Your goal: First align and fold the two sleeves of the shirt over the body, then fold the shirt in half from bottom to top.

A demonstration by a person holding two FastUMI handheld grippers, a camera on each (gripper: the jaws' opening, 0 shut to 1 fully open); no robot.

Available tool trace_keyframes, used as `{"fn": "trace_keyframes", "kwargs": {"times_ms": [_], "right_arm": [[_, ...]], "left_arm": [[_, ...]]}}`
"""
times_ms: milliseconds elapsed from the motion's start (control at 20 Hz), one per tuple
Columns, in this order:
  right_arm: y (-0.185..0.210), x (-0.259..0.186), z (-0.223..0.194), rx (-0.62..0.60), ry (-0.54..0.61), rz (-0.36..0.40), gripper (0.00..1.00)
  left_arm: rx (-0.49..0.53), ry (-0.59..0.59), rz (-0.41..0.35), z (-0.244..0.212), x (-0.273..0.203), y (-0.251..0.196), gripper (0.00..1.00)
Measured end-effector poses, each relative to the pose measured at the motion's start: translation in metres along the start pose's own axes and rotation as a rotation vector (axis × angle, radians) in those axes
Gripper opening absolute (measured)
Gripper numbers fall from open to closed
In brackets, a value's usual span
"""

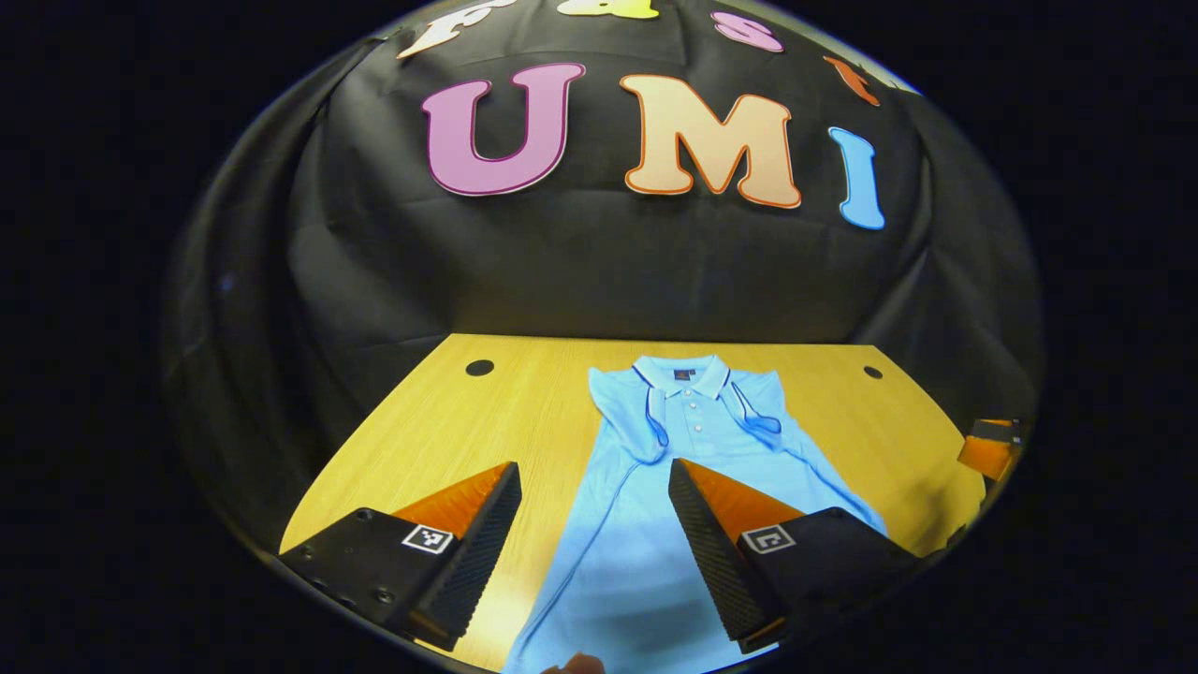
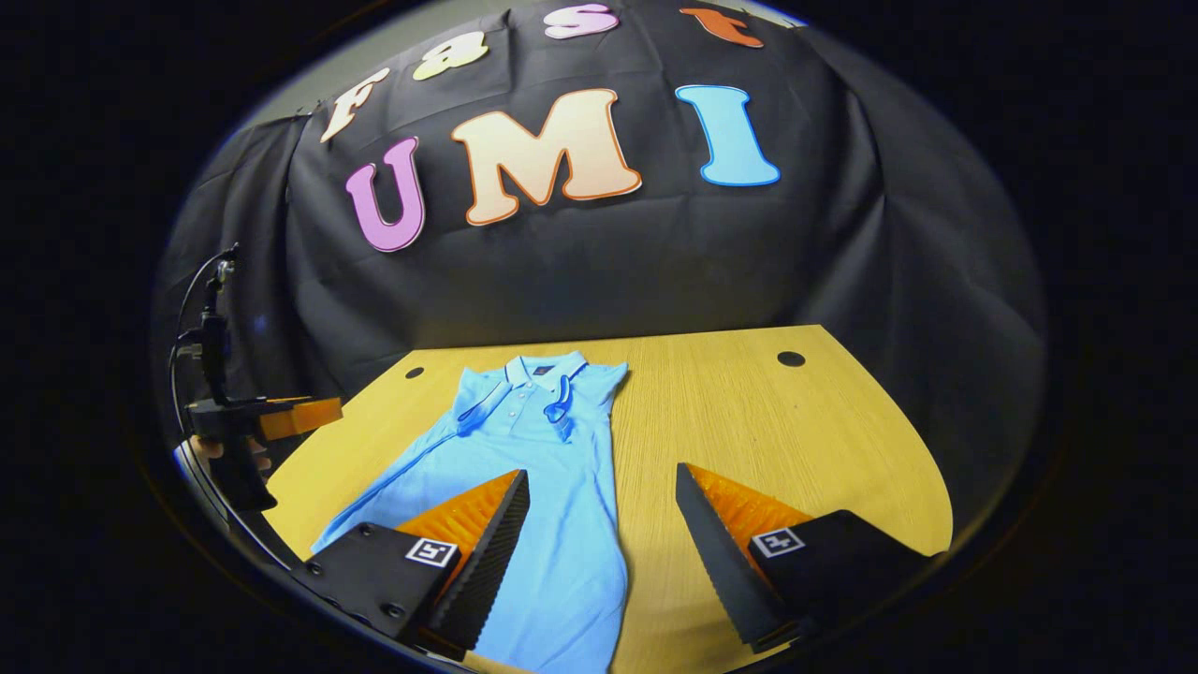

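Note:
A light blue polo shirt (image 1: 674, 468) lies flat on the wooden table (image 1: 449, 421), collar at the far end, both short sleeves folded in over the chest. In the right gripper view the same shirt (image 2: 552, 487) stretches from the collar toward me. My left gripper (image 1: 594, 548) hovers open above the shirt's lower left part, holding nothing. My right gripper (image 2: 604, 552) hovers open above the shirt's right edge near the hem, also holding nothing. The left gripper (image 2: 281, 417) appears at the left of the right gripper view, held by a hand; the right gripper (image 1: 992, 449) shows at the far right of the left gripper view.
The table has two round cable holes near its far corners (image 1: 479, 368) (image 1: 872, 373). Black cloth walls close in behind and at both sides. Bare wood (image 2: 796, 440) lies to the right of the shirt. A fingertip (image 1: 576, 665) shows at the bottom edge.

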State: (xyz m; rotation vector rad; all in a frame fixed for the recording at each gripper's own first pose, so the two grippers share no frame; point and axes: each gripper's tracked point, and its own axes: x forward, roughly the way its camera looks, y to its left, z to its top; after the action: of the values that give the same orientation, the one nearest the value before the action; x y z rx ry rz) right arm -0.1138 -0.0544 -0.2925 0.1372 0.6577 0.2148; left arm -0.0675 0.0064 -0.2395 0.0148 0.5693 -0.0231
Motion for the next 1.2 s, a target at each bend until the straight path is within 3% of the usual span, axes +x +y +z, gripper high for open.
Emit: {"fn": "trace_keyframes", "kwargs": {"times_ms": [250,550,750,800,1200], "right_arm": [[0.017,-0.034,-0.055,-0.019,0.059,-0.047,0.98],[0.026,-0.069,-0.113,-0.049,0.122,-0.093,0.98],[0.017,-0.079,-0.148,-0.029,0.173,-0.144,0.94],[0.014,-0.082,-0.157,-0.025,0.188,-0.156,0.98],[0.002,-0.082,-0.212,-0.038,0.288,-0.226,0.98]], "left_arm": [[-0.023,0.068,-0.032,-0.06,-0.04,0.017,0.96],[0.019,0.145,-0.064,-0.118,-0.072,0.02,0.96],[0.019,0.205,-0.073,-0.157,-0.079,0.02,0.96],[0.024,0.221,-0.072,-0.166,-0.082,0.02,0.96],[0.072,0.296,-0.039,-0.22,-0.086,0.035,0.96]]}}
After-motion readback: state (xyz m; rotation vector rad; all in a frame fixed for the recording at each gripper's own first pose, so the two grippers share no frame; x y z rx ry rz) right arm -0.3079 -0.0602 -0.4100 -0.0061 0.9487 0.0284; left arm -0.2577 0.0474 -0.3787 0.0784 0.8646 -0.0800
